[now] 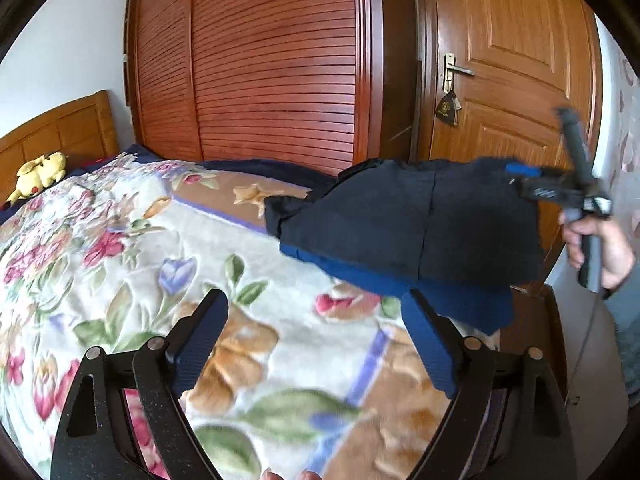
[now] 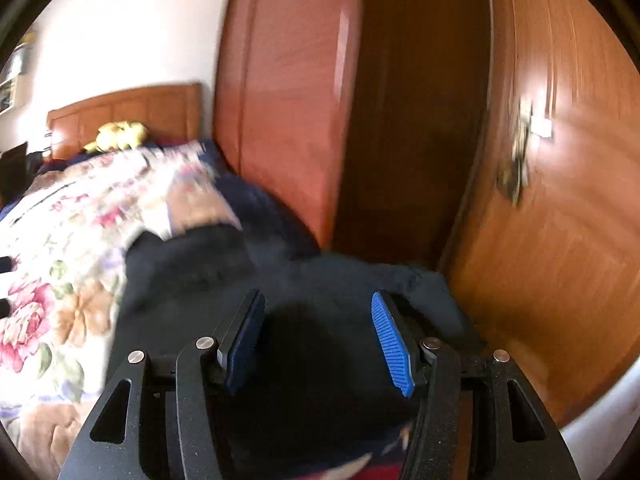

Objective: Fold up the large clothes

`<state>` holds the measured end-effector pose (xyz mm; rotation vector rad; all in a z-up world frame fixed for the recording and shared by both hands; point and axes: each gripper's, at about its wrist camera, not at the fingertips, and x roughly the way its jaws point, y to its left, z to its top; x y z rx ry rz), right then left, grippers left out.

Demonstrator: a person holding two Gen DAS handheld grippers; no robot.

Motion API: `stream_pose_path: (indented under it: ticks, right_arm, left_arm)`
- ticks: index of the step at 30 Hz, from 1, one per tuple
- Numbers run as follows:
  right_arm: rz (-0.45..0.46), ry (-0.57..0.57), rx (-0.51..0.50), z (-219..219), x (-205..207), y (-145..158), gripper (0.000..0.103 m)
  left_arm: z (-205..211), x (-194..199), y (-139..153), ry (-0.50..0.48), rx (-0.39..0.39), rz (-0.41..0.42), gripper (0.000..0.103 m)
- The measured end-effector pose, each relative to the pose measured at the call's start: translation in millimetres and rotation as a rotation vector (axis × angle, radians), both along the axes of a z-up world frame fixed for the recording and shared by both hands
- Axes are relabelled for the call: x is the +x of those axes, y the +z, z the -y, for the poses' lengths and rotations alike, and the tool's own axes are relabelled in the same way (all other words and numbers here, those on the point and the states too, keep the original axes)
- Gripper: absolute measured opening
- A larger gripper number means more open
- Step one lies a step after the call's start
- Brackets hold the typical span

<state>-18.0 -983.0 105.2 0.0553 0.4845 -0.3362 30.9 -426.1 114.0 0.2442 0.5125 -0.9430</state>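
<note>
One yellow plush toy [image 1: 38,176] is seen at the far left by the one wooden headboard [image 1: 60,128], and one floral blanket [image 1: 120,248] is spread over the bed, above which the left gripper [image 1: 316,320] is held with its two jaws spread wide and nothing between them. One dark blue garment [image 1: 408,228] is found bunched at the bed's right edge, before one slatted wardrobe [image 1: 272,64] and one door [image 1: 520,60]. The right gripper [image 2: 318,334], carried by one hand [image 1: 600,248], is seen with its jaws partly apart over the garment; whether cloth is pinched cannot be told.

Dark navy garment [image 1: 404,224]; cream floral blanket [image 1: 120,248]; yellow plush toy [image 1: 38,176].
</note>
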Motion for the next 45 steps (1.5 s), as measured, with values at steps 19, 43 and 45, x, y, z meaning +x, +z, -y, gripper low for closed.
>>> stream_pose_path:
  ticks: [19,43,45]
  right_arm:
    - [0.070,0.030,-0.011,-97,-52,22,0.058]
    - [0.066,0.611,0.069,-339,-14,-70,0.075]
    - [0.060,0.656,0.075,-358,-6,-78,0.075]
  left_arm:
    - [-130,-55,8,0.127,-0.047,0.029,0.097]
    - [-303,-39,-49,0.511,-0.047,0.042,0.103]
    - [-318,-35,-56,0.550,-0.049,0.039,0.103]
